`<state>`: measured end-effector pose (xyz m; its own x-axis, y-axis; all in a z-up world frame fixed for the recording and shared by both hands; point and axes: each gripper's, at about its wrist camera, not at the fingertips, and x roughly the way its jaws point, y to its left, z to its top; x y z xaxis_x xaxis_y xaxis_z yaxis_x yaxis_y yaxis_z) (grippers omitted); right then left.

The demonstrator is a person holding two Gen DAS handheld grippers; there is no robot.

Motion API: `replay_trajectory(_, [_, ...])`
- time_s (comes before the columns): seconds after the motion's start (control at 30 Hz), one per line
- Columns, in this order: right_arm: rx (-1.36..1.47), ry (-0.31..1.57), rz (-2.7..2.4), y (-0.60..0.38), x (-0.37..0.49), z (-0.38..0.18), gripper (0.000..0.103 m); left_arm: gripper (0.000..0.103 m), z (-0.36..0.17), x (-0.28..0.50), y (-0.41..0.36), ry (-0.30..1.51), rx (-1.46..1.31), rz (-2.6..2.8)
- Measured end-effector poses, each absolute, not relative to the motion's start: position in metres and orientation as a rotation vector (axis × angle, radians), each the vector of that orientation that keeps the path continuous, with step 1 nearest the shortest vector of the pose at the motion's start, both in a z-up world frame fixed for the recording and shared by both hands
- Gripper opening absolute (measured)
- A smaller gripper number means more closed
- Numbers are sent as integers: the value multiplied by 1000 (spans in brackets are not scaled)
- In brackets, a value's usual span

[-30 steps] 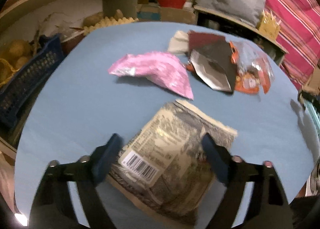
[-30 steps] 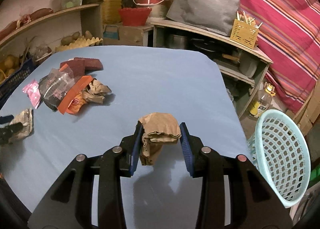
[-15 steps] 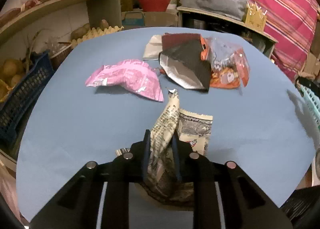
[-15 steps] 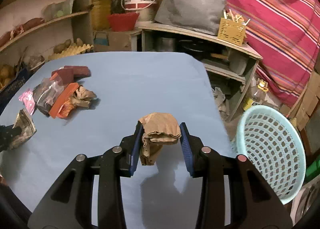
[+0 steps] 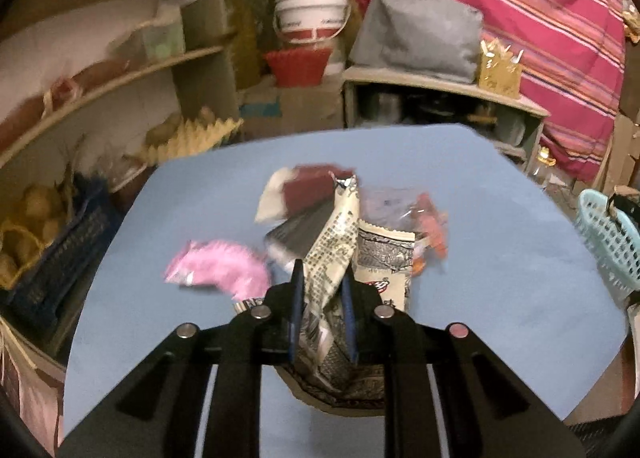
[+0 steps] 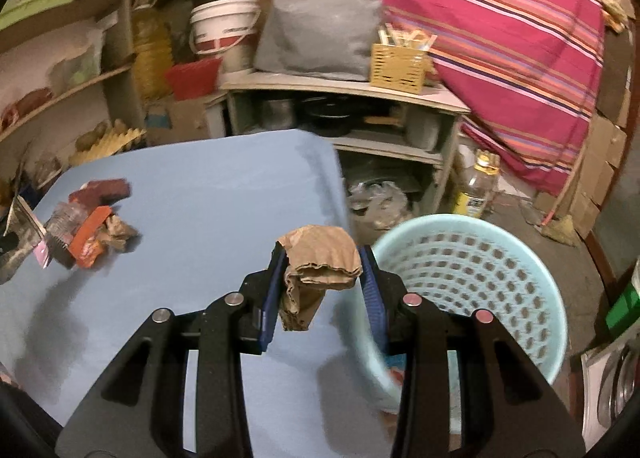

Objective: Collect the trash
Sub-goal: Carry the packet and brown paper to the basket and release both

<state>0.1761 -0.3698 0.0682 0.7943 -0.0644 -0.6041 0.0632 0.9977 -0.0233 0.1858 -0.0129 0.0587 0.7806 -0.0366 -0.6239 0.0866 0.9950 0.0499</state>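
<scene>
My left gripper (image 5: 322,286) is shut on a printed foil snack wrapper (image 5: 334,242) and holds it above the blue table (image 5: 480,258). Behind it lie a pink wrapper (image 5: 220,270), a dark red and silver packet (image 5: 304,210) and an orange packet (image 5: 430,230). My right gripper (image 6: 322,266) is shut on a crumpled brown paper (image 6: 320,258) over the table's right edge, just left of the light blue basket (image 6: 472,278) on the floor. The trash pile (image 6: 88,226) shows at the left of the right wrist view.
Shelves with potatoes and an egg tray (image 5: 192,138) stand left of the table. A dark blue crate (image 5: 52,258) sits at the left edge. A low shelf unit (image 6: 344,118) with pots, a plastic bottle (image 6: 478,186) and a striped cloth (image 6: 500,38) are behind the basket.
My left gripper has closed on the printed wrapper and lifted it off the table. My right gripper has carried the brown paper rightward to the table edge beside the basket.
</scene>
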Motion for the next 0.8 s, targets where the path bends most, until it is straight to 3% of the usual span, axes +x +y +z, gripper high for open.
replay_trajectory(0.8, [103, 643, -258, -507, 149, 61, 37, 18, 72, 240, -271, 615, 82, -370])
